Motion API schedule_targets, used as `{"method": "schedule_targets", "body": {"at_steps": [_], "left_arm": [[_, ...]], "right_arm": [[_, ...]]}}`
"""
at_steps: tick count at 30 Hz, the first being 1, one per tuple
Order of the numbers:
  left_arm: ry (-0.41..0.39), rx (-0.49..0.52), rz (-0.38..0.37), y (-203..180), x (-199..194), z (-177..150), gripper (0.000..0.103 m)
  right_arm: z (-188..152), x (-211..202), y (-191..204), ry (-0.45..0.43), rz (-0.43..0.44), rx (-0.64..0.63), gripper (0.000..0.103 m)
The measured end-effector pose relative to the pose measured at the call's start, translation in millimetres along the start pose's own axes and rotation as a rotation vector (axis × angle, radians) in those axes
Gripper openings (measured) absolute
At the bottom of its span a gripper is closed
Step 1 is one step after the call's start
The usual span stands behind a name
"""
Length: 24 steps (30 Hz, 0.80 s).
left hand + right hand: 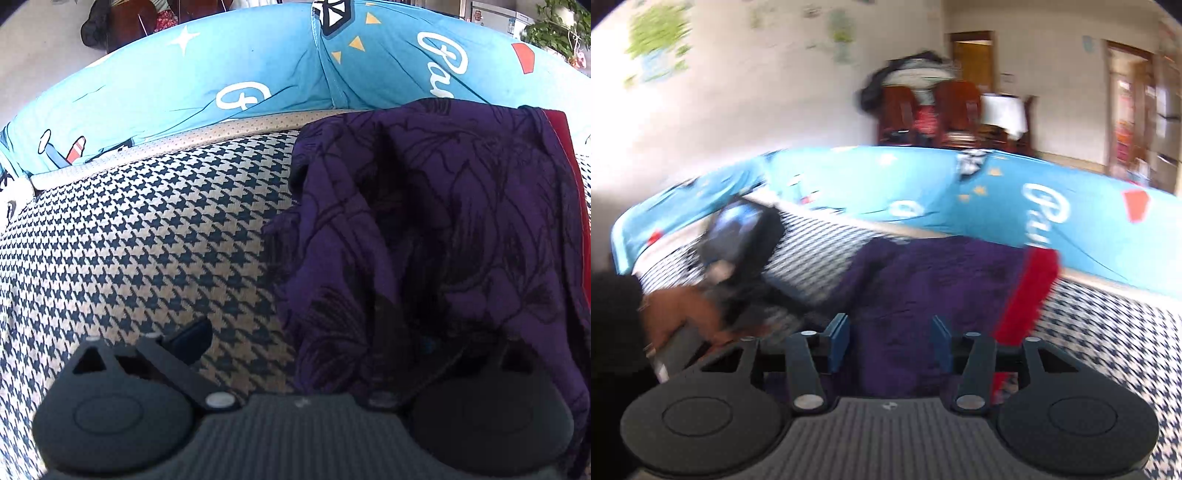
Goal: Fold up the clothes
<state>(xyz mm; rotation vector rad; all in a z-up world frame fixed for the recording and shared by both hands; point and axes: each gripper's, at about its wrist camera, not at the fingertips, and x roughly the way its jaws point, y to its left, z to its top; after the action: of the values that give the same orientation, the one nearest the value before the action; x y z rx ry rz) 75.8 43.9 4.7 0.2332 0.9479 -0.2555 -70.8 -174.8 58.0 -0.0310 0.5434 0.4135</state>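
A purple garment (443, 229) with a dark flower print lies crumpled on the houndstooth seat (129, 240), with a red piece of cloth (565, 147) along its right edge. My left gripper (308, 343) stands wide open. Its left finger (192, 339) is over bare seat and its right finger is hidden under the purple cloth. In the right wrist view, my right gripper (890, 341) is open just above the purple garment (923, 273). Its blue pads (838, 338) stand apart and do not press the cloth. The red cloth (1030, 291) lies to the right.
A blue printed cover (258, 74) wraps the backrest behind the seat. A person's hand (676, 314) is blurred at the left, with the other tool in it. Wooden chairs piled with clothes (923, 96) stand behind, and doorways are at the far right. A plant (557, 29) sits in the top right corner.
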Motion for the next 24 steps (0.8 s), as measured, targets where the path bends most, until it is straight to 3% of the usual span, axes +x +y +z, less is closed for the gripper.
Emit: {"method": "schedule_targets", "body": {"at_steps": [8, 10, 12, 19, 20, 21, 22, 24], "left_arm": [[0.000, -0.031, 0.047, 16, -5, -4, 0.103], [0.003, -0.044, 0.055, 22, -6, -6, 0.103], [0.007, -0.061, 0.058, 29, -7, -8, 0.103], [0.013, -0.105, 0.103, 52, -18, -16, 0.103], [0.013, -0.112, 0.110, 55, -19, -17, 0.103], [0.014, -0.121, 0.117, 59, -20, -16, 0.103], [0.014, -0.130, 0.125, 65, -21, -14, 0.103], [0.007, -0.143, 0.158, 72, -25, -13, 0.103]], "right_arm": [[2, 35, -50, 0.020, -0.193, 0.200, 0.055], [2, 40, -62, 0.005, -0.220, 0.261, 0.062], [1, 47, -72, 0.003, -0.224, 0.319, 0.066], [-1, 83, -97, 0.015, -0.213, 0.484, 0.066], [-3, 87, -99, 0.015, -0.208, 0.509, 0.065], [-4, 90, -99, 0.015, -0.195, 0.530, 0.050], [-4, 91, -97, 0.016, -0.179, 0.538, 0.028], [-1, 91, -90, 0.008, -0.168, 0.520, 0.012]]}}
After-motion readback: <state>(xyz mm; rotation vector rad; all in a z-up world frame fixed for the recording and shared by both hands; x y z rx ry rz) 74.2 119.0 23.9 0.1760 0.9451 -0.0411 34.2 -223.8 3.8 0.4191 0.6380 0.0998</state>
